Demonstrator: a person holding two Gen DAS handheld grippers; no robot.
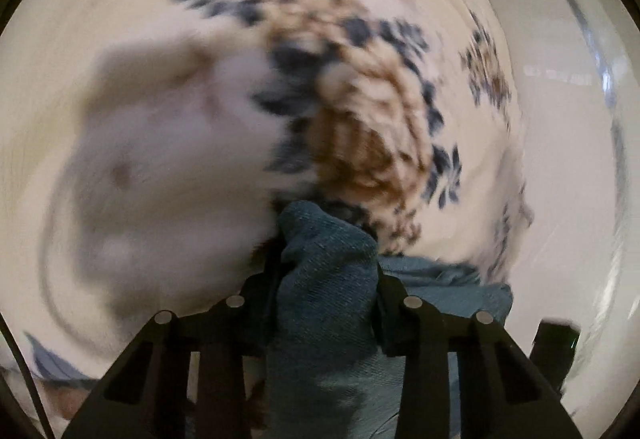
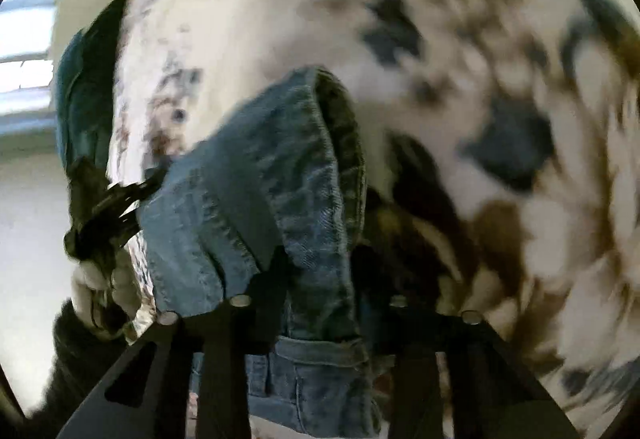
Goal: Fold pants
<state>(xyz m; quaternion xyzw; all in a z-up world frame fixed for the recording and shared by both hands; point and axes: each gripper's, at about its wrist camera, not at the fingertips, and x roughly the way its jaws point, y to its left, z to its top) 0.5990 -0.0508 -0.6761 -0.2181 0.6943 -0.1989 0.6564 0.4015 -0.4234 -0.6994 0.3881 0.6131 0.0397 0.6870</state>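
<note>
Left tool point(image 1: 326, 259) is clamped on a bunched fold of the blue denim pants point(image 1: 324, 279), at 6 o'clock below a blurred floral bedspread point(image 1: 360, 111). Right tool point(image 2: 316, 279) likewise pinches the pants' hem point(image 2: 256, 175), centre frame.

Between the fingers of the left gripper point(image 1: 326, 259) a bunched fold of blue jeans point(image 1: 328, 279) fills the gap, leaving no free room there. Ahead of them spreads a cream bedspread point(image 1: 380, 111) with blue and brown flowers, blurred. A thick denim hem likewise packs the gap of the right gripper point(image 2: 316, 271). Left of those fingers, the other gripper and a sleeve crowd the passage.
</note>
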